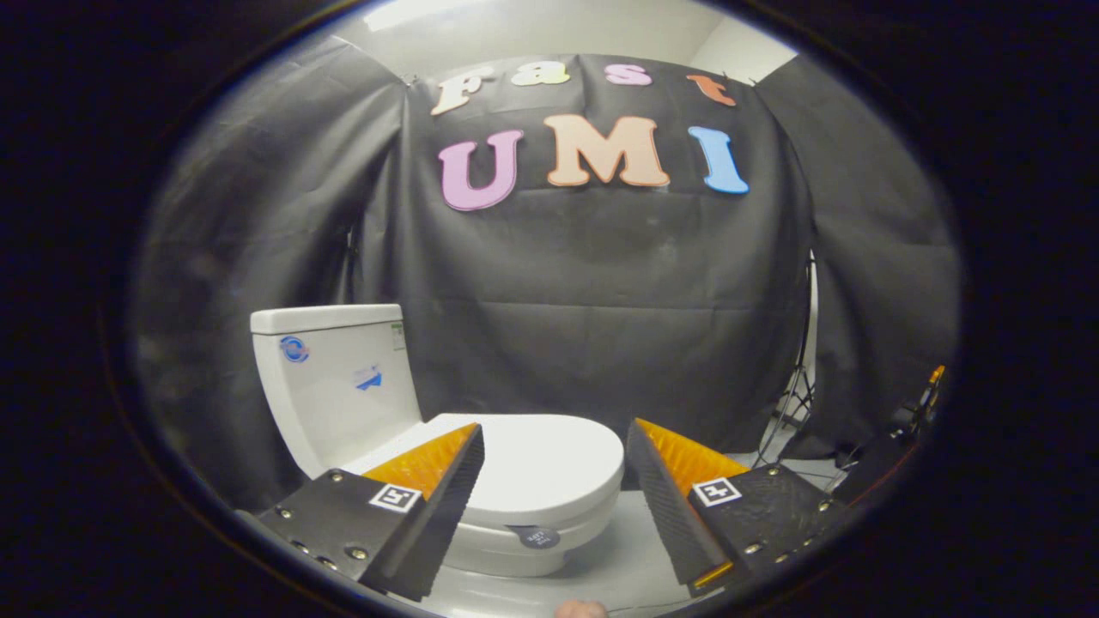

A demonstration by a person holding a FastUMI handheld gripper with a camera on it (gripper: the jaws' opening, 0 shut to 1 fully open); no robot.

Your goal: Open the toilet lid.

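Here the hand-held gripper hangs wide open and empty, near the closed toilet lid, apparently lined up to lift it.

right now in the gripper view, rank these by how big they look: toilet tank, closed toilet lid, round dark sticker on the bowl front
1. toilet lid, closed, seen between the open gripper fingers
2. toilet tank, close in apparent size to the lid, so that order is unsure
3. round dark sticker, clearly smallest

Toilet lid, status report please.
Gripper open, fingers apart, holding nothing. Toilet lid down, closed, just ahead between the fingers. Nothing between fingers and lid.
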